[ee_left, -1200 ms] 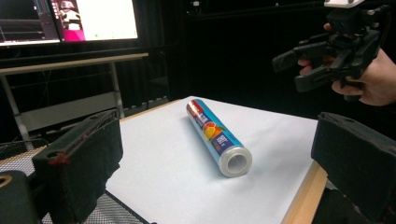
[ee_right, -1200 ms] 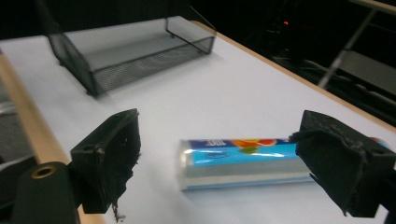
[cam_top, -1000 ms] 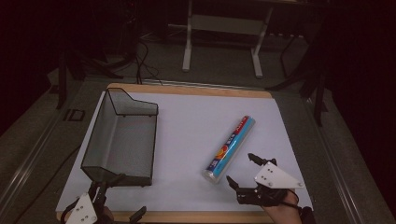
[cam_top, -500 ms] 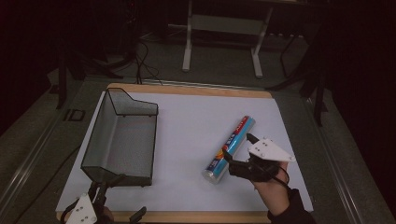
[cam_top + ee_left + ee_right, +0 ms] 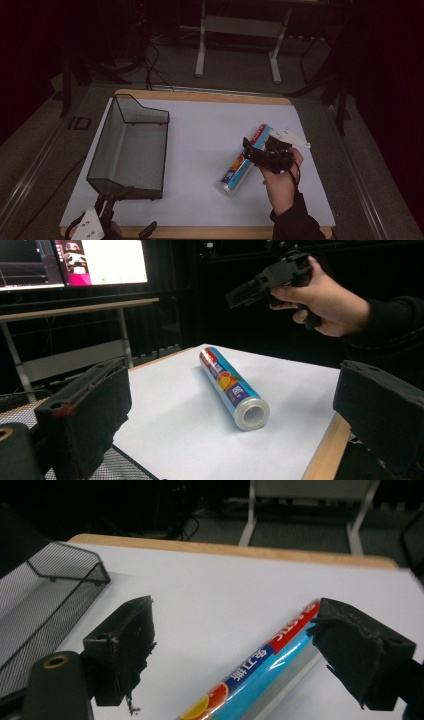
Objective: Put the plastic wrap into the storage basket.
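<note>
While the roll (image 5: 244, 162) lies alone, the mesh tray (image 5: 131, 145) sits well apart.

A black mesh tray (image 5: 131, 145) sits on the worktop's (image 5: 200, 125) white sheet — monitors (image 5: 75, 262) glow behind.

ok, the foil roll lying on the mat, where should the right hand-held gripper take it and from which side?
Probably mid-length on the roll, coming down from above with the jaws spanning its narrow width. It lies flat on the white mat, diagonal, apart from the mesh tray, so both long sides are free. The right hand-held gripper hangs above it, jaws open and just closing, nothing gripped.
</note>
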A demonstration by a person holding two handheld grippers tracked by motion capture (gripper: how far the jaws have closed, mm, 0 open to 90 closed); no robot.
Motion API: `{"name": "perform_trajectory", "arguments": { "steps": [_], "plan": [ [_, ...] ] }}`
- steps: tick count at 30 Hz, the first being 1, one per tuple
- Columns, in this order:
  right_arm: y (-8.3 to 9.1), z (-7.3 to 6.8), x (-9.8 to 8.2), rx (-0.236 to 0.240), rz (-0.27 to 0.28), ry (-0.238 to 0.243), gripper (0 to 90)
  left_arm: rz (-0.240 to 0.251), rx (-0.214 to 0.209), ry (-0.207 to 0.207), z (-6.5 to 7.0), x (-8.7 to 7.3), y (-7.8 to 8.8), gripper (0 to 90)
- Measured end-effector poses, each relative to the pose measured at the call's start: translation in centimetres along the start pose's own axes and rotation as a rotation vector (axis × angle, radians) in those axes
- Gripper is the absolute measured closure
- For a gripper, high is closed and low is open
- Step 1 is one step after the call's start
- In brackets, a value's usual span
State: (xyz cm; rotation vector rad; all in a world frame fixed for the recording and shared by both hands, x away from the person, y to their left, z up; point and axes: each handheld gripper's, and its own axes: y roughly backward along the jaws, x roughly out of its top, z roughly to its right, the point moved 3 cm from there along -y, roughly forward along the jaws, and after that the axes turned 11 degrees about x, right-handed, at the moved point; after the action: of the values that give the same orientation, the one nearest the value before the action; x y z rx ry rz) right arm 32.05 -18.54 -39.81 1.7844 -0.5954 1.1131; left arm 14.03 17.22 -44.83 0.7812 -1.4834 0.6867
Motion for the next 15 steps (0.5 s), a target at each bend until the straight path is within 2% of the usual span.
{"name": "perform_trajectory", "arguments": {
  "steps": [3, 5, 10, 11, 15],
  "plan": [
    [-1.1, 0.9, 0.0, -0.013, -0.025, -0.079, 16.5, 0.002, 0.001, 0.000, 0.0, 0.0, 0.0, 2.8],
    [-1.9, 1.5, -0.1, -0.025, -0.048, -0.115, 16.5, 0.003, 0.001, 0.000, 0.0, 0.0, 0.0, 2.7],
    [-3.2, 2.6, -0.4, -0.080, -0.080, -0.153, 16.3, 0.000, 0.001, -0.003, 0.0, 0.0, 0.0, 2.7],
    [-3.6, 2.9, -0.5, -0.093, -0.092, -0.165, 13.8, 0.000, 0.000, -0.002, 0.0, 0.0, 0.0, 2.8],
    [-4.9, 3.7, -0.9, -0.103, -0.139, -0.227, 11.3, 0.000, 0.000, -0.003, 0.1, 0.0, 0.0, 2.7]
  ]
}}
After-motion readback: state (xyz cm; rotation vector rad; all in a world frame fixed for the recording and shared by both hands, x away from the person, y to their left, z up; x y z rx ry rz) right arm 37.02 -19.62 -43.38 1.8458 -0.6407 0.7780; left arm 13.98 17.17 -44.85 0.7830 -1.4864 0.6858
